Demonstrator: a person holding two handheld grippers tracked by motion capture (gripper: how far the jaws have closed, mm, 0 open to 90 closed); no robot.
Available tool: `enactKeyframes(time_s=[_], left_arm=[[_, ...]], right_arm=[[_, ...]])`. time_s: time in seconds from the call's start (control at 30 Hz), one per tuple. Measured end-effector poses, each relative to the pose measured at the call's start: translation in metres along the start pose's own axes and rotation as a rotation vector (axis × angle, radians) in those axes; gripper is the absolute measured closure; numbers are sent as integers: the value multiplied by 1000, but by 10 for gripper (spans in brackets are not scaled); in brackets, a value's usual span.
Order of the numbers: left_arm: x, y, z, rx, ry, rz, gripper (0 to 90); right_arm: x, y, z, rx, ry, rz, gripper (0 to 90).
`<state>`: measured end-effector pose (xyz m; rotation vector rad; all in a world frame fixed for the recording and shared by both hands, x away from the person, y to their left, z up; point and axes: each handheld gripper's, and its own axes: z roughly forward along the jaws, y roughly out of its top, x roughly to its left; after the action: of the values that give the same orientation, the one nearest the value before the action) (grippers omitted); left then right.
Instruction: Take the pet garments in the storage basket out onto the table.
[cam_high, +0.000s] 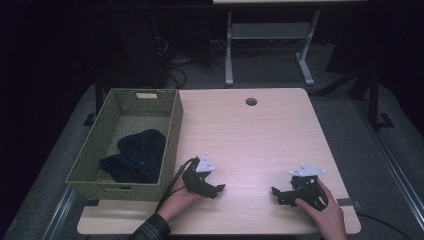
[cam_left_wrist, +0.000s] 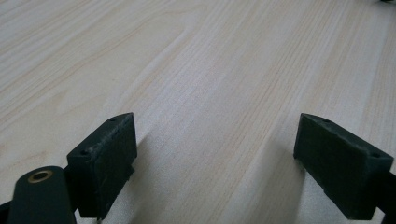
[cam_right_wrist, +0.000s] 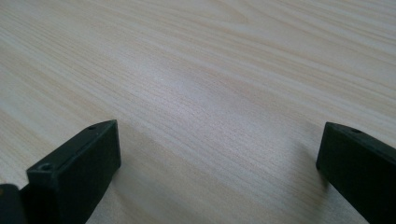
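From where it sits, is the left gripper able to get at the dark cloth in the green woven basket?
Probably yes: the left gripper is open beside the green woven basket, whose top is open over the dark cloth; it must lift over the wall.

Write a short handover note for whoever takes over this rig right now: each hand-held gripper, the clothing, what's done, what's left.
Left hand-held gripper: open, empty, low over the table.
Right hand-held gripper: open, empty, also low over the table.
Dark garment: lying crumpled inside the green woven basket at the table's left edge.
Done: garment sits in the basket.
Left: apparently nothing else to move; both grippers are free.
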<state>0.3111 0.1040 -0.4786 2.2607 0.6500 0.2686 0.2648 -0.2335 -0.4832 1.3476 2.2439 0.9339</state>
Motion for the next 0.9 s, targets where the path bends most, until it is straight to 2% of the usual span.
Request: enactKeyframes(time_s=[0.53, 0.9], left_arm=[[0, 1, 1, 2, 1, 4, 128], [0, 5, 0, 29, 1, -22, 135]], right_arm=[[0, 0, 0, 0, 1, -3, 0], [0, -1, -1, 1, 1, -4, 0]])
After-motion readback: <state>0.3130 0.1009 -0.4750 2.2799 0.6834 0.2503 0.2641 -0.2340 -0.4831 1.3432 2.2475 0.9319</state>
